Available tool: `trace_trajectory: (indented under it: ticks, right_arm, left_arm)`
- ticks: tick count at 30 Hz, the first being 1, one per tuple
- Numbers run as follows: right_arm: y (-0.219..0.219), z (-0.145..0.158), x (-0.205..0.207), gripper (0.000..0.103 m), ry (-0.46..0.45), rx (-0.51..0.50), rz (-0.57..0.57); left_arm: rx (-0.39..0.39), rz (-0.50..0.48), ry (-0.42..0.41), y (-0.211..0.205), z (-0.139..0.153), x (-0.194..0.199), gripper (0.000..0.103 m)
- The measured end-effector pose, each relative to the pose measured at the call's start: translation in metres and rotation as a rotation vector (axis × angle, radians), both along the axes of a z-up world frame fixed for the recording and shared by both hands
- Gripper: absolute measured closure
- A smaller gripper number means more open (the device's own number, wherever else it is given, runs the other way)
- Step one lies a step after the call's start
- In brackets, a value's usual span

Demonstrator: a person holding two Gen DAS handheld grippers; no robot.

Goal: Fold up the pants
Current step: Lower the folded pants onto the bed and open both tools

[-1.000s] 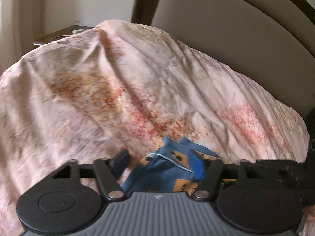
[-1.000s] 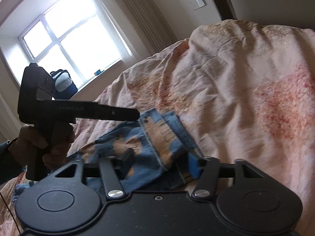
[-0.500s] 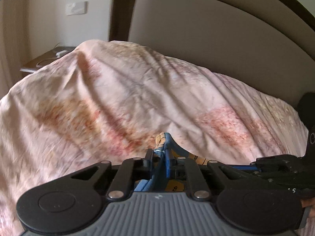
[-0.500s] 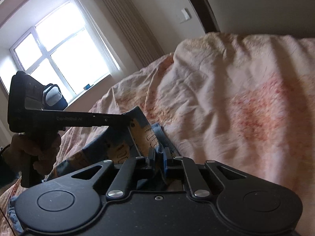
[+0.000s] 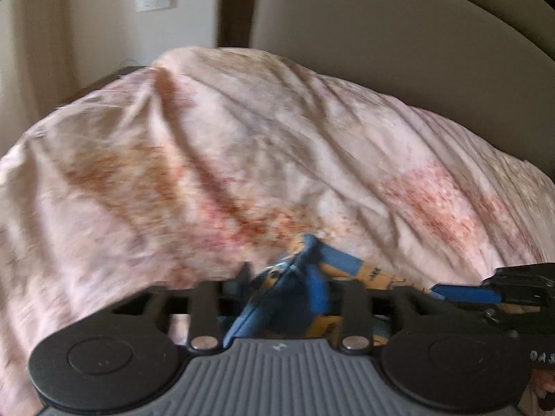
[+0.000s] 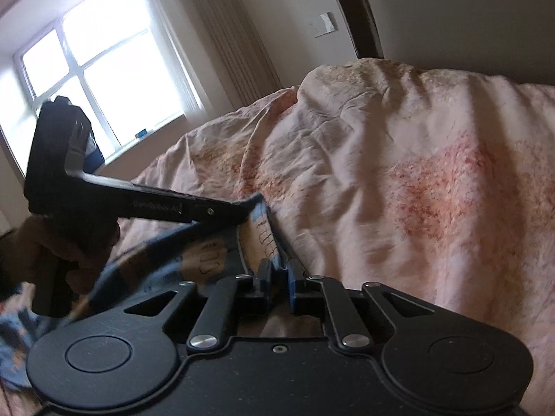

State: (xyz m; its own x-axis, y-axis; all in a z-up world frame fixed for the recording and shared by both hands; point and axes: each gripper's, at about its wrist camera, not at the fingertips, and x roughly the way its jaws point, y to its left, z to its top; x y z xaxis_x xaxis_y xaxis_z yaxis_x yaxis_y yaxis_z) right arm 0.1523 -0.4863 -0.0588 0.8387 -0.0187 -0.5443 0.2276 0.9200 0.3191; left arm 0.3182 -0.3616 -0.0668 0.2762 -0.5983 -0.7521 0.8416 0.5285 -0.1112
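Left tool (image 5: 284, 284) is opening, patterned blue pants (image 5: 333, 263) bunched between its parted jaws. Right tool (image 6: 277, 274) (also opening) pinches the waistband on the bed (image 6: 416, 190).

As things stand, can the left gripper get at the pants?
Probably yes: the pants already lie bunched between the left gripper's jaws, which are opening, with nothing in between. The right gripper holds the same edge nearby.
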Motion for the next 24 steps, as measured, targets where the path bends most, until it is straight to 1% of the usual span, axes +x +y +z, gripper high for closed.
trace_trajectory:
  ticks: [1, 2, 3, 4, 6, 7, 8, 9, 11, 13, 14, 16, 17, 19, 21, 22, 24]
  right_arm:
    - [0.003, 0.003, -0.001, 0.079, 0.001, -0.043, 0.003]
    - [0.004, 0.006, -0.001, 0.066, -0.005, -0.089, 0.013]
    - [0.007, 0.011, -0.001, 0.054, -0.016, -0.14, 0.02]
    - [0.009, 0.016, -0.001, 0.049, -0.031, -0.191, 0.023]
    - [0.017, 0.024, 0.003, 0.033, -0.051, -0.293, 0.054]
    - [0.023, 0.026, 0.006, 0.029, -0.052, -0.342, 0.083]
    - [0.028, 0.027, 0.009, 0.022, -0.048, -0.38, 0.111]
    - [0.034, 0.026, 0.013, 0.019, -0.04, -0.413, 0.142]
    - [0.044, 0.018, 0.021, 0.016, 0.003, -0.466, 0.202]
    - [0.047, 0.004, 0.031, 0.015, 0.101, -0.493, 0.218]
    - [0.044, -0.002, 0.035, 0.014, 0.142, -0.482, 0.197]
    - [0.036, -0.001, 0.036, 0.009, 0.164, -0.445, 0.129]
    - [0.034, 0.002, 0.036, 0.005, 0.17, -0.452, 0.1]
    - [0.036, 0.012, 0.038, 0.005, 0.15, -0.483, 0.105]
    - [0.046, 0.027, 0.045, 0.001, 0.122, -0.506, 0.168]
    - [0.054, 0.035, 0.051, 0.001, 0.107, -0.513, 0.217]
    - [0.072, 0.05, 0.066, 0.001, 0.075, -0.511, 0.316]
  left_arm:
    - [-0.014, 0.035, -0.014, 0.007, 0.005, -0.002, 0.029]
    - [-0.035, 0.061, -0.032, 0.015, 0.01, -0.004, 0.019]
    - [-0.062, 0.085, -0.058, 0.026, 0.016, -0.009, 0.012]
    - [-0.08, 0.102, -0.087, 0.038, 0.022, -0.016, 0.009]
    - [-0.099, 0.128, -0.143, 0.064, 0.031, -0.034, 0.001]
    - [-0.099, 0.141, -0.164, 0.075, 0.033, -0.041, 0.001]
    - [-0.094, 0.155, -0.188, 0.09, 0.034, -0.052, 0.001]
    - [-0.078, 0.167, -0.209, 0.104, 0.034, -0.064, 0.001]
    - [-0.016, 0.2, -0.238, 0.127, 0.03, -0.083, 0.001]
    - [0.052, 0.23, -0.236, 0.152, 0.025, -0.1, 0.001]
    - [0.074, 0.243, -0.232, 0.165, 0.025, -0.107, 0.001]
    - [0.106, 0.296, -0.231, 0.194, 0.026, -0.123, 0.001]
    - [0.11, 0.322, -0.235, 0.208, 0.03, -0.13, 0.001]
    - [0.097, 0.393, -0.252, 0.238, 0.038, -0.142, 0.001]
    - [0.075, 0.487, -0.27, 0.264, 0.045, -0.146, 0.0]
    - [0.052, 0.535, -0.271, 0.278, 0.049, -0.144, 0.0]
    - [0.017, 0.579, -0.256, 0.298, 0.054, -0.129, 0.0]
